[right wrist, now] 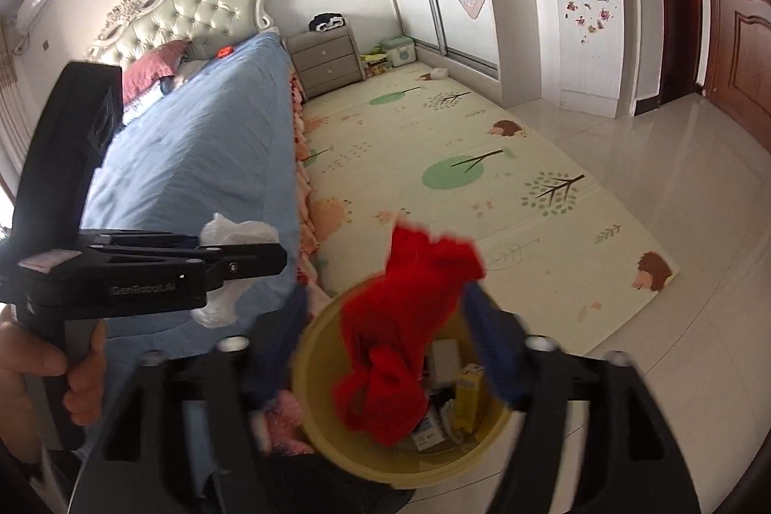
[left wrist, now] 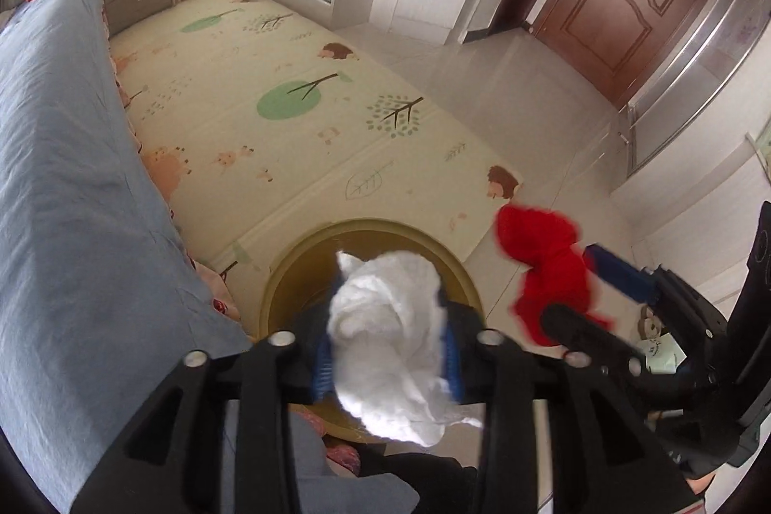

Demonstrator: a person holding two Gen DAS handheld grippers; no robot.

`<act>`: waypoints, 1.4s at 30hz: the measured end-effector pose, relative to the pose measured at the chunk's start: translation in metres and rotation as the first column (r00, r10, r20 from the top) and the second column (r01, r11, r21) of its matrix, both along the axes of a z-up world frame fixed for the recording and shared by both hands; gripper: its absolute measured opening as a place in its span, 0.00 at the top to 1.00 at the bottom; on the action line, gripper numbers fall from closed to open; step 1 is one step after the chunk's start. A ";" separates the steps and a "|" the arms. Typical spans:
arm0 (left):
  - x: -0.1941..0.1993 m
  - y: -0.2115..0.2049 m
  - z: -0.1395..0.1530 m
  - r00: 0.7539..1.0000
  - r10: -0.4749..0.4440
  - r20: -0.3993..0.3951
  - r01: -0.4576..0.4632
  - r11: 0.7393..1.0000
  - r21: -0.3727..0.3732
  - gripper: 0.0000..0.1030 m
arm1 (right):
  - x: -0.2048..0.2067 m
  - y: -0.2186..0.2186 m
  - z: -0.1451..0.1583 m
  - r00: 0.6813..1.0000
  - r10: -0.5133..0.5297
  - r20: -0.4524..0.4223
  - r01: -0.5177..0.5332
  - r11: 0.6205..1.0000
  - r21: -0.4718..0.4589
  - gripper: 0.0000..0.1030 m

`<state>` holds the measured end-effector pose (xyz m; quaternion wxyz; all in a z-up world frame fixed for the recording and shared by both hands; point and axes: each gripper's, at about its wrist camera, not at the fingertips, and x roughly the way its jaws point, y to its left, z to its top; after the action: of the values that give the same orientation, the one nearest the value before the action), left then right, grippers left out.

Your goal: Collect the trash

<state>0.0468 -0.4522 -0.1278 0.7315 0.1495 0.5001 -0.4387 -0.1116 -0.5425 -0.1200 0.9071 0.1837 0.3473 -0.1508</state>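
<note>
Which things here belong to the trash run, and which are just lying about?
Job:
- white tissue wad between the left gripper's pads
- red crumpled piece between the right gripper's pads
- yellow bin, cartons already inside

Lying about:
- play mat
- blue bedspread
- grey nightstand
- green box

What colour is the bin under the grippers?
Yellow; the bin shows best in the right wrist view.

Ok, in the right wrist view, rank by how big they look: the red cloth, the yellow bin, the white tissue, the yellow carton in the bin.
1. yellow bin
2. red cloth, though it hangs nearer the camera
3. white tissue, partly hidden by the left gripper
4. yellow carton
</note>
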 end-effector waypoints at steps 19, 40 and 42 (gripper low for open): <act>-0.010 0.003 0.005 0.996 0.006 0.087 -0.004 1.000 -0.024 0.08 | -0.014 -0.002 -0.018 1.000 -0.011 -0.002 0.011 0.998 0.059 0.16; -0.019 0.061 0.052 0.970 0.117 0.214 -0.073 0.976 -0.203 0.08 | -0.009 0.042 0.024 0.996 0.020 0.088 -0.020 1.000 -0.011 0.16; -0.018 0.076 0.062 0.957 0.158 0.243 -0.100 0.967 -0.236 0.07 | -0.006 0.050 0.031 0.994 0.032 0.103 -0.029 0.999 -0.025 0.15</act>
<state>0.0286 -0.3761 -0.0660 0.8298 0.0904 0.3569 -0.4193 -0.1173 -0.4928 -0.0895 0.9283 0.1751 0.3007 -0.1312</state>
